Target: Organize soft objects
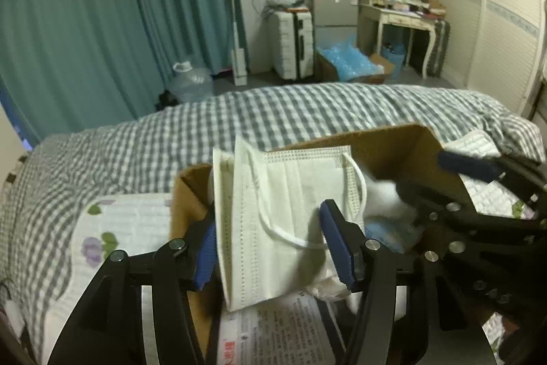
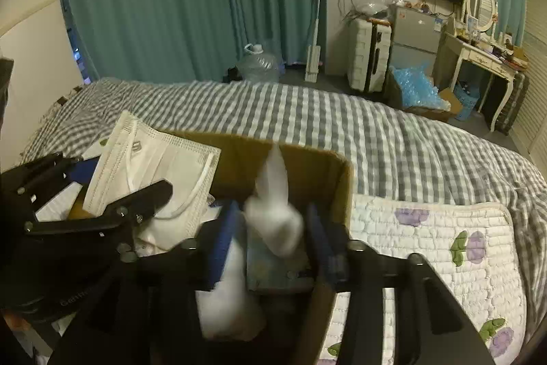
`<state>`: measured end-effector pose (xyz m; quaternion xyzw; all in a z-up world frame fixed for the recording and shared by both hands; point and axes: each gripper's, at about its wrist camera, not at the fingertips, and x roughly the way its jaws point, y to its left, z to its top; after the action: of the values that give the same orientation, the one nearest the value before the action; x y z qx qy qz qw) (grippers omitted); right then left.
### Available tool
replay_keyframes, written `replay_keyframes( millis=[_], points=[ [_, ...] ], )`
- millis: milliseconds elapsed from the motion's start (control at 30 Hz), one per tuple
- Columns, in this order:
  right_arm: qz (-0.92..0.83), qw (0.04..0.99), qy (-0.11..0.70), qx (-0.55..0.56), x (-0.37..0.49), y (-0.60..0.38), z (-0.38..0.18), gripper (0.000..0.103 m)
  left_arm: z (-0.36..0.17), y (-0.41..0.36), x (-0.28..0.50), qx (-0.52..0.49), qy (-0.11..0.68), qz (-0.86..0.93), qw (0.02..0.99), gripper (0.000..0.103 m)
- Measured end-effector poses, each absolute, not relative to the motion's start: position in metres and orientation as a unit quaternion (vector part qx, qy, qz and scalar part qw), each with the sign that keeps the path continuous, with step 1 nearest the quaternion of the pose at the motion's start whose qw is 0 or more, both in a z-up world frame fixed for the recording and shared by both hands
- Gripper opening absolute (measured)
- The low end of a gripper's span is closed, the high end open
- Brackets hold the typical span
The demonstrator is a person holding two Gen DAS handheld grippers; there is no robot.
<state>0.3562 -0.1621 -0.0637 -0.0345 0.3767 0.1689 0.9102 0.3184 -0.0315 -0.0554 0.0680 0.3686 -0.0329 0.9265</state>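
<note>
A brown cardboard box (image 1: 393, 146) sits on the bed, also in the right wrist view (image 2: 318, 166). A white face mask (image 1: 283, 221) with ear loops stands between the open fingers of my left gripper (image 1: 273, 248), over the box; it also shows in the right wrist view (image 2: 154, 166). My right gripper (image 2: 273, 238) is open over the box, with a blurred white soft item (image 2: 277, 218) between its fingers, not clamped. The right gripper's arm shows in the left wrist view (image 1: 478, 200). White and blue soft items (image 1: 389, 228) lie inside the box.
The box rests on a white quilted pad with purple flowers (image 2: 444, 245) on a grey checked bedspread (image 1: 273, 112). Printed paper (image 1: 273, 330) lies in the box's near end. Beyond the bed are teal curtains, a water jug (image 1: 189, 84), a suitcase and a dressing table.
</note>
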Motion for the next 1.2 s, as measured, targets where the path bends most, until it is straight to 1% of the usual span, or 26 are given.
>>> replay_keyframes(
  millis=[33, 133, 200, 267, 400, 467, 533, 567, 600, 667, 733, 833, 967, 1100, 1200],
  points=[
    [0.157, 0.914, 0.371, -0.036, 0.354, -0.163, -0.059, 0.06, -0.052, -0.03, 0.318, 0.068, 0.368, -0.034, 0.927, 0.058],
    [0.155, 0.92, 0.359, -0.02, 0.346, -0.17, -0.039, 0.063, -0.032, -0.029, 0.305, 0.07, 0.354, -0.029, 0.932, 0.061],
    [0.147, 0.924, 0.352, -0.012, 0.339, -0.175, -0.025, 0.066, -0.014, -0.027, 0.294, 0.07, 0.338, -0.023, 0.938, 0.071],
    [0.141, 0.931, 0.337, -0.009, 0.328, -0.181, -0.004, 0.07, 0.011, -0.025, 0.277, 0.065, 0.313, -0.024, 0.947, 0.075],
    [0.133, 0.948, 0.289, -0.017, 0.286, -0.187, 0.056, 0.075, 0.068, -0.024, 0.234, 0.059, 0.258, -0.026, 0.964, 0.076],
    [0.129, 0.955, 0.266, -0.022, 0.263, -0.186, 0.083, 0.08, 0.095, -0.022, 0.21, 0.057, 0.228, -0.039, 0.971, 0.077],
    [0.124, 0.962, 0.241, -0.029, 0.237, -0.187, 0.115, 0.084, 0.122, -0.021, 0.182, 0.062, 0.197, -0.042, 0.977, 0.083],
    [0.122, 0.965, 0.23, -0.03, 0.224, -0.189, 0.129, 0.089, 0.132, -0.02, 0.171, 0.063, 0.183, -0.041, 0.98, 0.093],
    [0.122, 0.968, 0.216, -0.027, 0.21, -0.191, 0.144, 0.091, 0.144, -0.018, 0.155, 0.062, 0.162, -0.042, 0.984, 0.1],
    [0.121, 0.974, 0.19, -0.018, 0.181, -0.196, 0.17, 0.102, 0.159, -0.015, 0.131, 0.062, 0.132, -0.043, 0.988, 0.103],
    [0.116, 0.979, 0.165, -0.008, 0.152, -0.203, 0.195, 0.103, 0.173, -0.011, 0.105, 0.063, 0.104, -0.043, 0.992, 0.103],
    [0.114, 0.985, 0.133, -0.002, 0.116, -0.209, 0.218, 0.103, 0.183, -0.007, 0.072, 0.056, 0.08, -0.049, 0.994, 0.103],
    [0.109, 0.989, 0.095, 0.012, 0.072, -0.215, 0.232, 0.103, 0.18, -0.004, 0.04, 0.051, 0.048, -0.053, 0.996, 0.103],
    [0.091, 0.994, 0.055, 0.001, 0.03, -0.216, 0.22, 0.103, 0.154, 0.007, 0.014, 0.031, 0.017, -0.038, 0.999, 0.103],
    [0.086, 0.996, 0.036, 0.003, 0.011, -0.216, 0.193, 0.103, 0.118, 0.019, 0.011, 0.018, 0.024, -0.01, 1.0, 0.103]
  ],
)
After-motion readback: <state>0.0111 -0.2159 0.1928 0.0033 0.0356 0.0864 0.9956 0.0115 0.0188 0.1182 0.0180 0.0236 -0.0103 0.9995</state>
